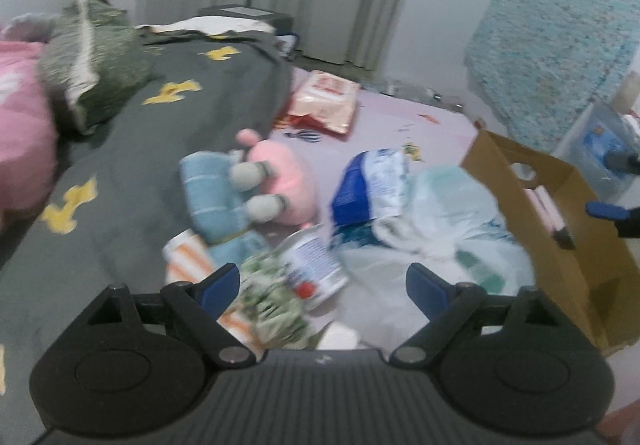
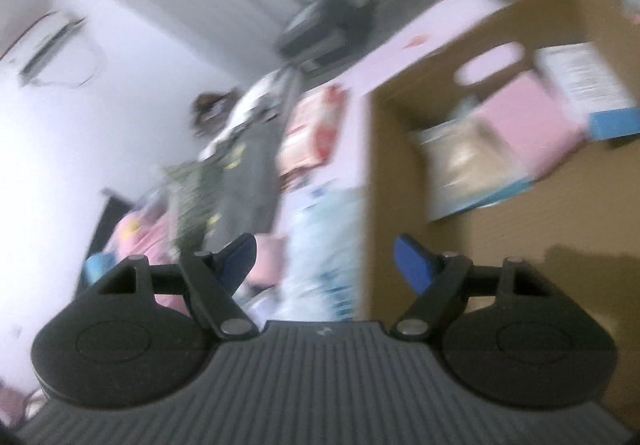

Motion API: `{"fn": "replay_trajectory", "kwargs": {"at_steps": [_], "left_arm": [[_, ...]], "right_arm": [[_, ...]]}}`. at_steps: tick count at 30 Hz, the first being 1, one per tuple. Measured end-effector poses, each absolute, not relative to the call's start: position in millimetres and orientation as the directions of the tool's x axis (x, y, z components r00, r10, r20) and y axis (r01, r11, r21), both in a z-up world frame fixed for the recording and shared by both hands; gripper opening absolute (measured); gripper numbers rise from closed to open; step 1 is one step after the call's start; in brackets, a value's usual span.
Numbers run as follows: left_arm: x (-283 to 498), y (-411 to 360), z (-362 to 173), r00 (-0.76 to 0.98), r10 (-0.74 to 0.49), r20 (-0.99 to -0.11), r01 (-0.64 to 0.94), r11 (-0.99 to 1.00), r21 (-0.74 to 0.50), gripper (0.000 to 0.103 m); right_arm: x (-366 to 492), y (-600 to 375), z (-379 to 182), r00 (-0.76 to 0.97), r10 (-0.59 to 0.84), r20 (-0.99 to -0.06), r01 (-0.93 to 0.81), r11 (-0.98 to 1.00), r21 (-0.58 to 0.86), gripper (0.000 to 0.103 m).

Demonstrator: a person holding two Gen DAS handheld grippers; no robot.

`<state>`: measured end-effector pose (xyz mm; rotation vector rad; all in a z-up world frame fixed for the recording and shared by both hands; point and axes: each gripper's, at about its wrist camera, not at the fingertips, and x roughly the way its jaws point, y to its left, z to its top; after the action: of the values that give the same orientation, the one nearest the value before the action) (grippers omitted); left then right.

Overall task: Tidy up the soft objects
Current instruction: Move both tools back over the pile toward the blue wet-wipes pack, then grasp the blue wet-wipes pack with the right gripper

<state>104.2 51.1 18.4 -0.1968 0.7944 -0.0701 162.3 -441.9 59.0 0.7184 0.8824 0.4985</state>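
In your left view the left gripper (image 1: pixel 322 285) hangs with jaws apart and empty, the plush (image 1: pixel 256 185) at 11 o'clock among bags you might snag instead. In your blurred right view the right gripper (image 2: pixel 325 263) gapes empty, the box (image 2: pixel 500 205) at 2 o'clock; its wall may catch a finger.

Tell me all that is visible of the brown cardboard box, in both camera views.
The cardboard box is plain brown, open at the top, with an oval handle hole in its wall. It stands on the pink sheet at the right of the pile; a pale plastic bag lies against its side. The right wrist view looks into the box: flat pink and blue-white packages lie inside, blurred. Neither gripper touches it.
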Motion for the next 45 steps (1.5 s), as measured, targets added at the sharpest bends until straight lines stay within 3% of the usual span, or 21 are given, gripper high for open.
{"fn": "replay_trajectory", "kwargs": {"at_steps": [9,17,23,27,31,45], "left_arm": [[75,64,2,0.726,-0.006,-0.687,-0.094,0.99,-0.108,0.09],[86,62,10,0.765,-0.02,-0.643,-0.065,0.992,-0.108,0.089],[126,44,15,0.778,-0.148,-0.611,0.051,0.983,-0.174,0.082],[167,21,11,0.756,-0.164,-0.633,0.095,0.985,-0.143,0.068],[214,-3,2,0.721,-0.145,-0.677,0.115,0.989,-0.089,0.06],[297,-46,-41,0.54,-0.179,-0.822,0.145,0.982,-0.119,0.064]], "right_arm": [[193,-327,44,0.322,0.813,-0.485,-0.18,0.556,0.812,0.076],[217,-264,26,0.227,0.825,-0.518,-0.14,0.554,0.821,0.076],[242,-250,29,0.263,0.766,-0.586,-0.123,0.629,0.767,0.076],[267,-248,34,0.305,0.721,-0.623,-0.108,0.676,0.729,0.076],[276,-260,42,0.353,0.715,-0.603,-0.093,0.669,0.738,0.076],[279,-307,18,0.389,0.701,-0.598,-0.008,0.652,0.758,0.076]]}}
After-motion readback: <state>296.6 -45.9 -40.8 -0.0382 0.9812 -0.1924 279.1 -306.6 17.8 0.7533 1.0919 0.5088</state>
